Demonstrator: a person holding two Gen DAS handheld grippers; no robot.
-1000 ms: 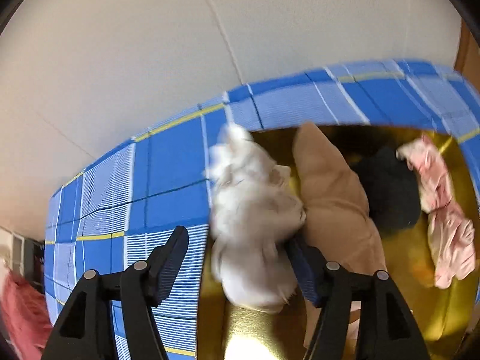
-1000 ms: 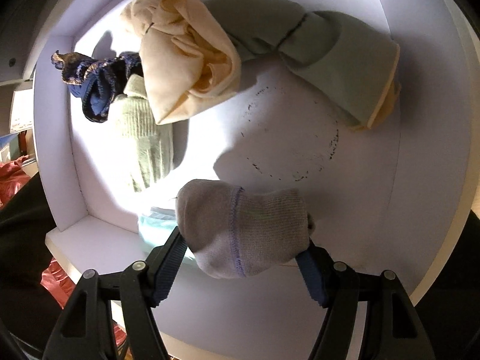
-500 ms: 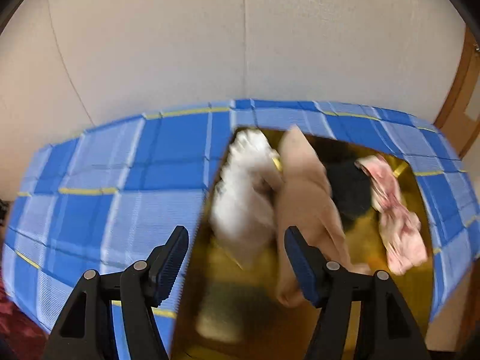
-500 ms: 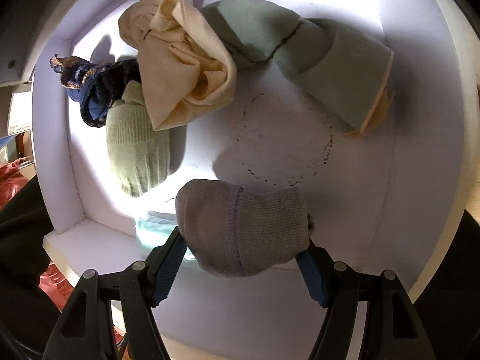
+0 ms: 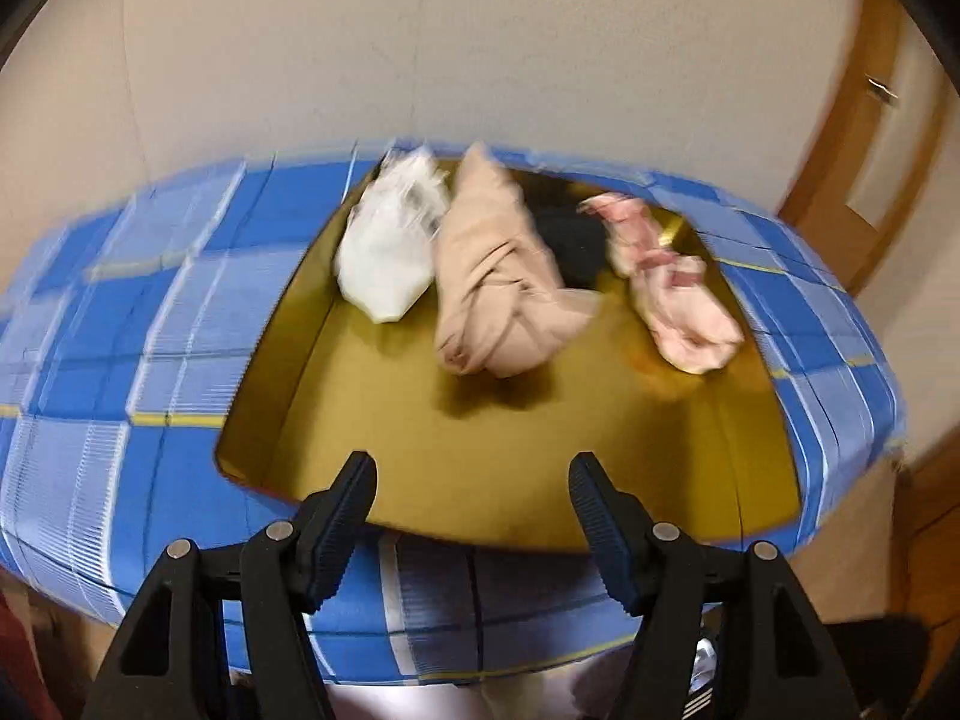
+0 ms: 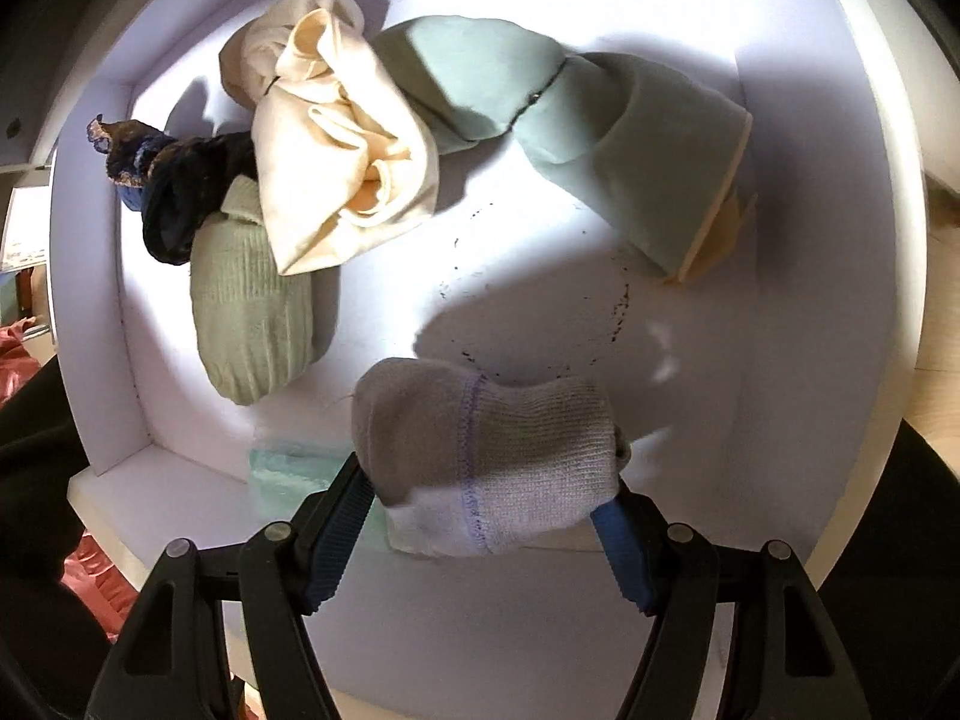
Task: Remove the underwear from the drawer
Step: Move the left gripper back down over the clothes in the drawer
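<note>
**Two grippers, one loaded: grey bundle in right fingers above the drawer**

Right wrist view: right gripper (image 6: 489, 510) points down into a white drawer (image 6: 780, 360). Its fingers (image 6: 342, 516) are clamped on a rolled grey knit bundle (image 6: 486, 450), one pad on each side of it. The bundle hangs above the drawer floor and throws a shadow there.

Contents of the drawer under it:
- cream garment (image 6: 336, 168), crumpled, toward the far left
- pale green folded garment (image 6: 600, 138), far right, touching the cream one
- dark blue lace piece (image 6: 162, 180), against the left wall, partly under the cream garment
- light green ribbed roll (image 6: 252, 312), just beside the blue piece
- mint-coloured folded item (image 6: 288, 468), near the front wall, partly hidden behind the grey bundle

Left wrist view (blurred): left gripper (image 5: 474, 516) has its fingers (image 5: 345, 516) apart with nothing between them. It hovers over the near edge of a gold-lined box (image 5: 480, 450) with a blue plaid outside (image 5: 120, 330).

Lying in the box, toward its far side:
- white bundle (image 5: 390, 246)
- beige knotted garment (image 5: 498, 288), touching the white one
- black item (image 5: 576, 246), mostly hidden behind the beige
- pink garment (image 5: 672, 294)

Behind the box stands a pale wall (image 5: 480, 48).
</note>
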